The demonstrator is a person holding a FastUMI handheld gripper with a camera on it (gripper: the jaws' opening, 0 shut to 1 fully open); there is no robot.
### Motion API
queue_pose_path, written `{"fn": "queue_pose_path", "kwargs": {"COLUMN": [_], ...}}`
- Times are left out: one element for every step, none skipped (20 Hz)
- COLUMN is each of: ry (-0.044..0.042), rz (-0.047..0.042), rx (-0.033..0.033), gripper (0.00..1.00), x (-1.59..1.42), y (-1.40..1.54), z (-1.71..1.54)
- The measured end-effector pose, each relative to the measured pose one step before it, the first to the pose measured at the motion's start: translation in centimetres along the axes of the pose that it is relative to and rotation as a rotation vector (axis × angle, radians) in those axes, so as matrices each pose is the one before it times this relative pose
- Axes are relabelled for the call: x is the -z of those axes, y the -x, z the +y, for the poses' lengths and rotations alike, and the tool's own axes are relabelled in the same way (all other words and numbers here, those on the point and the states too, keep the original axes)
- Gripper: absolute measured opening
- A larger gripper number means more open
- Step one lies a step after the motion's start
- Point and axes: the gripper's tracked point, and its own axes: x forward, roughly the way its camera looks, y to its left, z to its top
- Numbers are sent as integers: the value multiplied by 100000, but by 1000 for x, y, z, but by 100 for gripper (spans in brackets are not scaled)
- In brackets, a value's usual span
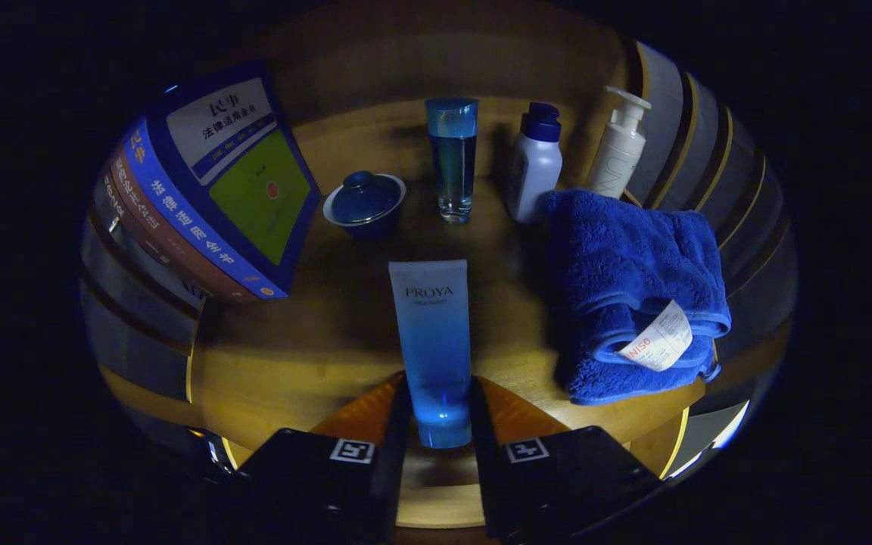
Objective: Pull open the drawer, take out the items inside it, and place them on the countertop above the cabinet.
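The gripper (440, 424) sits at the bottom centre of the frame, and both of its fingers press against the lower end of a blue tube (433, 348), one on each side. The tube stands with its cap end down between the fingers, over the near edge of the wooden countertop (307, 356), and reaches up toward the middle of the frame.

At the upper left, a stack of books (209, 204) leans at a tilt. Just right of the books, a small lidded bowl (365, 203) rests on the countertop. At the upper centre, a tall clear bottle (452, 159) stands upright. To its right stands a pale bottle with a dark cap (535, 163), and next to that a white pump bottle (619, 147). A folded blue towel (633, 288) with a white label lies at the right of the frame, in front of the two bottles and near the tube.
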Motion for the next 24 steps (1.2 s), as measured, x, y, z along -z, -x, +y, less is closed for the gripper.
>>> {"fn": "queue_pose_path", "kwargs": {"ry": [-728, -226, 124, 113, 613, 594, 289, 94, -67, -584, -408, 148, 859, 1420, 1602, 1616, 1243, 613, 464, -69, 325, 60, -295, -473], "rz": [-2046, -1790, -1281, -310, -8, -912, -1598, -2140, -2174, -2455, -2816, -3024, -3290, -3687, -4403, -5214, -4984, -4452, -5284, -5009, -4636, -3518, -2723, -2140], "rx": [-377, 500, -379, -431, -241, -165, -368, -58, -199, -620, -1173, -1444, -1484, -209, 87, -112, -177, -16, 63, 716, 1036, 387, 307, 259], "gripper": [68, 79, 90, 100, 100, 100, 100, 100, 100, 100, 100, 100, 100, 100, 100, 100, 100, 100, 100, 100, 99, 99, 100, 99], "x": [-429, -337, -119, -3, 191, 98, 59, 91, 163, 131, 198, 185, 285, 110, 57, -62, -216, -92, 4, 101, 430, 459, 573, 901], "y": [406, 394, 36, 510, 395, 505, 582, 743, 943, 1048, 1133, 1284, 1427, 1489, 1584, 1829, 1900, 1694, 1863, 1559, 1656, 1630, 1386, 1287], "z": [-48, -171, -12, 47, 6, -25, 47, -19, 50, 127, 244, 269, 315, 81, 32, 146, 132, 32, -26, -120, -362, -143, -23, -255]}}
